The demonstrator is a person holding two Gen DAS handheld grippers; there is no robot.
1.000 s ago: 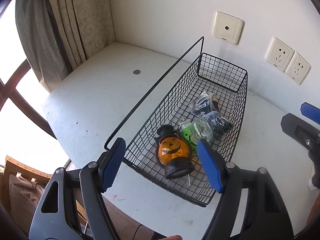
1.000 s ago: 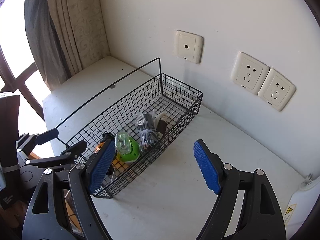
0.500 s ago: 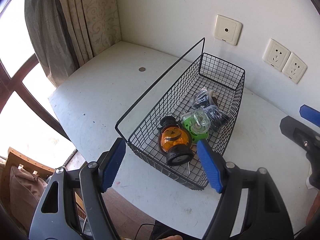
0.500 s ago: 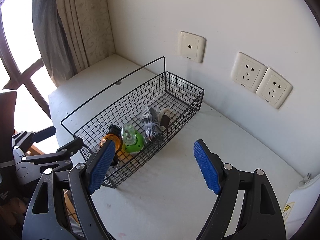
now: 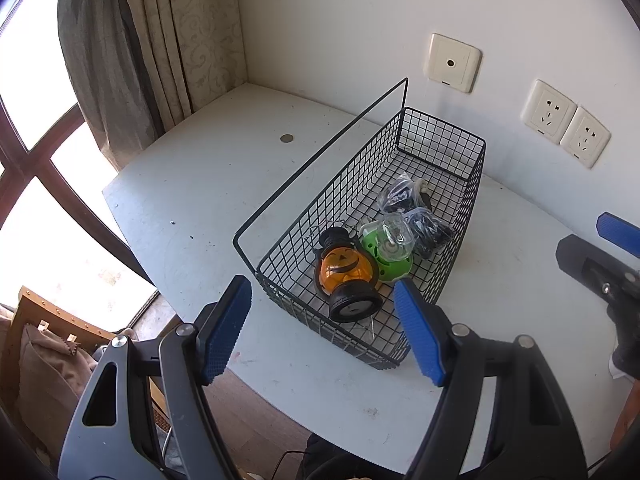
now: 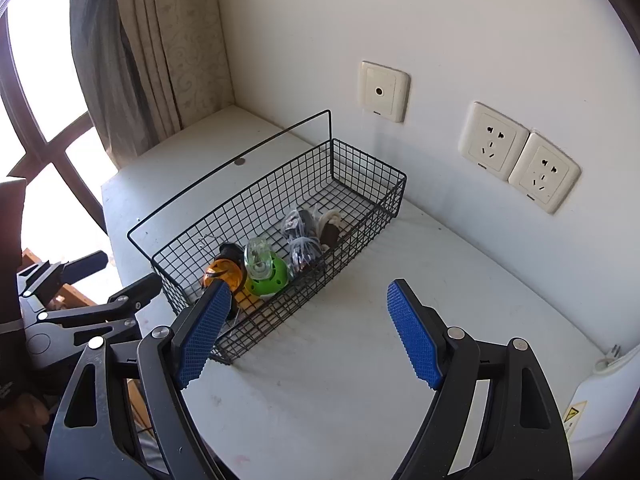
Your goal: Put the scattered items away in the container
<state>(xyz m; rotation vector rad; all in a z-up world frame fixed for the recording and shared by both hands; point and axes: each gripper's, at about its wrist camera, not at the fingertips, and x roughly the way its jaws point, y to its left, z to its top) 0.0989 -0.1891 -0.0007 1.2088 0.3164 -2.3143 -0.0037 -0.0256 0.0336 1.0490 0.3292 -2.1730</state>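
— How far along is it, from the left wrist?

— Near done, I'd say. The basket sits on the table by the wall, and in it lie the lantern, the green toy and the two cable bags. The only loose thing is a coin near the back, well apart from the basket. The left gripper hangs wide and empty over the basket's near end.

— And against a second ago?

— It has drawn back and up; the basket looks smaller, and more table edge and floor show below.

— The right wrist?

— Same story. Basket, lantern, toy and bags all inside, coin beyond it. The right gripper is spread wide, holding nothing, over bare table beside the basket. It too has pulled away: the basket sits farther off than before.
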